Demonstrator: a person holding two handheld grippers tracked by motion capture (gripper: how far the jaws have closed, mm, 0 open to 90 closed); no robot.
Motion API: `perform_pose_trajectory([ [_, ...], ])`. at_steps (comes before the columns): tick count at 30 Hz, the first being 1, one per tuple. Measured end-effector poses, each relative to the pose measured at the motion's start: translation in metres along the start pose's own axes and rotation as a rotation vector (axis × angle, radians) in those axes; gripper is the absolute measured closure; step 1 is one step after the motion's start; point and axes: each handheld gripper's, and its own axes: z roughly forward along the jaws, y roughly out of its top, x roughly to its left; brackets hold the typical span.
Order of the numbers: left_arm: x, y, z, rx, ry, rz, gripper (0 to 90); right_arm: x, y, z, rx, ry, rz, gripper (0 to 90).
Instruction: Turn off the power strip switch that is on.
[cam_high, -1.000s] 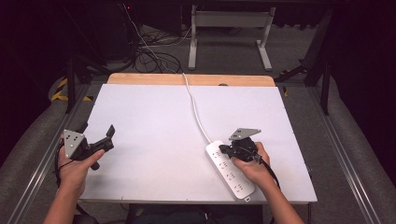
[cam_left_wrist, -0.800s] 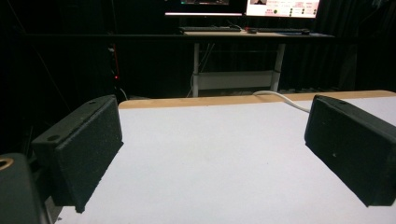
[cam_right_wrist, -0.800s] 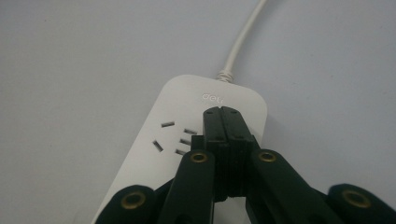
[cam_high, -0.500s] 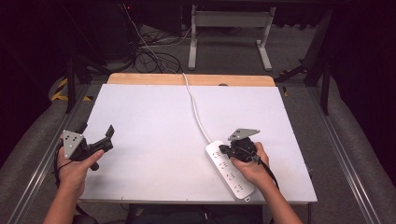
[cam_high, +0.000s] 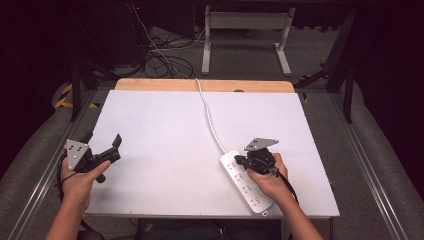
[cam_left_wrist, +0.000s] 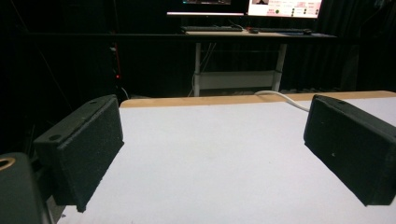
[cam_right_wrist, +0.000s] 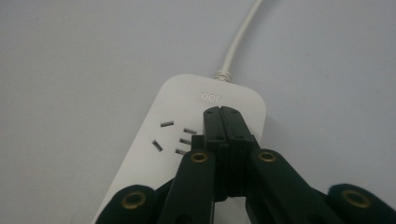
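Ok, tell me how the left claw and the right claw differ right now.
The left claw has its jaws spread wide with nothing between them; the right claw has its jaws closed flat together. The left claw hangs over bare white table near the left edge, while the right claw sits over the cord end of the white power strip. Both are black and hand-held, each with a grey three-cornered plate.

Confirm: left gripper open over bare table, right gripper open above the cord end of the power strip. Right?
Not quite. The right gripper is shut, fingers pressed together with no gap, as the right gripper view shows. The rest holds: it sits over the power strip near its cord end, and the left gripper is open over bare table.
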Motion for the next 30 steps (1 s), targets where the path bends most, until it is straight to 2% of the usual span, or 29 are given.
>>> perform_pose_trajectory([
  [3,-0.0001,-0.0001,0.0006,0.001,0.001,0.001,5.3,-0.0008,-0.0009,0.0000,-0.008,0.005,0.013,90.0],
  [4,-0.0003,-0.0001,0.0007,0.001,0.000,0.000,5.3,-0.0015,-0.0009,-0.0001,-0.006,0.008,0.028,90.0],
  [7,-0.0006,0.0000,-0.0001,0.002,0.000,0.002,5.3,-0.0012,-0.0004,-0.0016,0.008,0.004,0.031,90.0],
  [8,-0.0005,0.0001,-0.0005,0.001,0.002,0.002,5.3,-0.0024,-0.0014,-0.0027,0.022,-0.006,0.030,90.0],
  [9,-0.0005,0.0001,-0.0008,0.000,0.002,-0.005,5.3,-0.0045,-0.0040,-0.0047,0.009,-0.021,0.025,90.0],
  [11,-0.0004,0.0001,-0.0009,-0.002,0.002,-0.005,5.4,-0.0088,-0.0088,-0.0044,-0.020,0.035,0.074,90.0],
  [17,-0.0016,0.0002,0.0020,0.002,-0.005,-0.005,5.4,-0.0047,-0.0064,-0.0048,-0.005,0.012,0.024,90.0],
  [18,-0.0020,0.0001,0.0024,0.003,-0.006,-0.002,5.4,-0.0044,-0.0055,-0.0045,-0.005,-0.010,0.012,90.0],
  [22,-0.0021,0.0000,0.0031,0.004,-0.008,-0.002,5.4,-0.0030,-0.0045,-0.0041,0.000,-0.021,0.011,90.0],
  [30,-0.0019,-0.0002,0.0032,0.006,-0.009,0.002,5.4,-0.0046,-0.0041,-0.0044,0.004,-0.011,0.019,90.0],
])
